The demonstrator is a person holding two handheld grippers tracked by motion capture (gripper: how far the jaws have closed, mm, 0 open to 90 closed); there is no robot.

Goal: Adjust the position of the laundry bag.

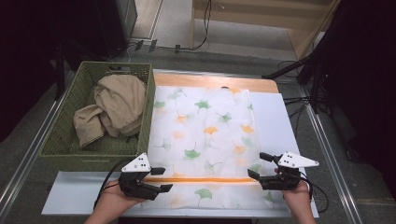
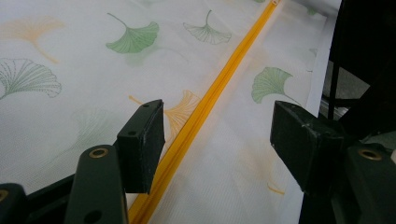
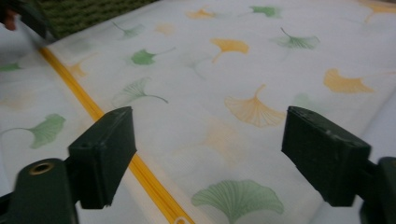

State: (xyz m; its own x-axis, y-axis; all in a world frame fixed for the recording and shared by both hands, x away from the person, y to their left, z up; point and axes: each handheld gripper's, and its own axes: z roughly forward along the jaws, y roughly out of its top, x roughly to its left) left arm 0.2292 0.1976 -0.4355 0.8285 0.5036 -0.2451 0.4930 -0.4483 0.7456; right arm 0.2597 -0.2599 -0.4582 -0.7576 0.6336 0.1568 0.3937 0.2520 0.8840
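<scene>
1. Right, the ginkgo-leaf cloth (image 1: pixel 205 140) lies flat on the table (image 1: pixel 280 121), just beside the green wicker basket (image 1: pixel 60 144) of beige clothing (image 1: pixel 116 107).
2. Left gripper (image 1: pixel 161 179) hovers at the cloth's near left corner, jaws spread across the orange zip strip (image 2: pixel 210 98), pinching nothing.
3. Right gripper (image 1: pixel 259 165) sits at the cloth's near right edge, jaws wide apart, gripping nothing.

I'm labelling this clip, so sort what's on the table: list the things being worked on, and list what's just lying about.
In the job:
- white cloth printed with green and orange ginkgo leaves, orange stripe
- left gripper, jaws open
- right gripper, jaws open

Lying about:
- green woven basket
- crumpled beige garment inside it
</scene>
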